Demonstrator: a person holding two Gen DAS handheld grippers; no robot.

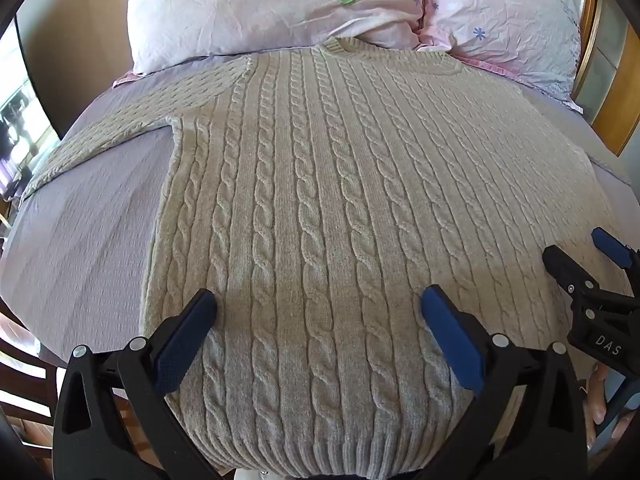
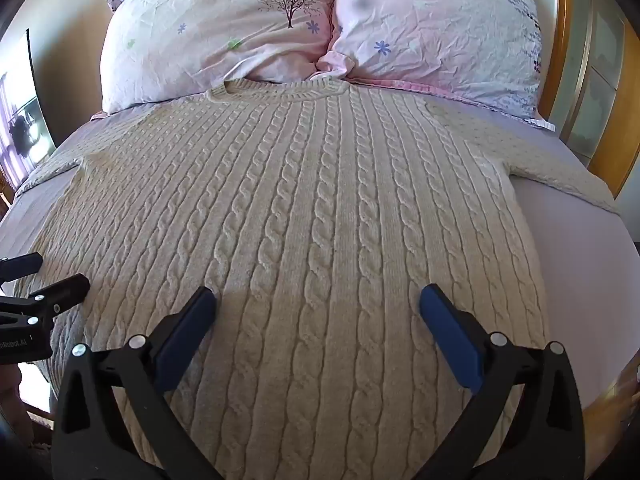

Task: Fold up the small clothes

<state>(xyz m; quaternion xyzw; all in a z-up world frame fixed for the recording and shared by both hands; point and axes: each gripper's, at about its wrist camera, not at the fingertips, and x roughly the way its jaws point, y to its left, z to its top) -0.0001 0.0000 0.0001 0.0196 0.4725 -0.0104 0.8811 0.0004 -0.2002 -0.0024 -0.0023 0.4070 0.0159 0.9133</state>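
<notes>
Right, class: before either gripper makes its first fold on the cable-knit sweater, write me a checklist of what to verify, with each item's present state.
1. Cream cable-knit sweater lies flat on the lilac bed sheet, collar toward the pillows: ok.
2. Both sleeves spread outward, left sleeve and right sleeve: ok.
3. Left gripper fingers open, holding nothing: ok.
4. Right gripper fingers open, holding nothing: ok.
5. Pink floral pillows off the sweater: not ok, they touch the collar.
6. Hem lying straight: cannot tell, it is hidden behind the grippers.
</notes>
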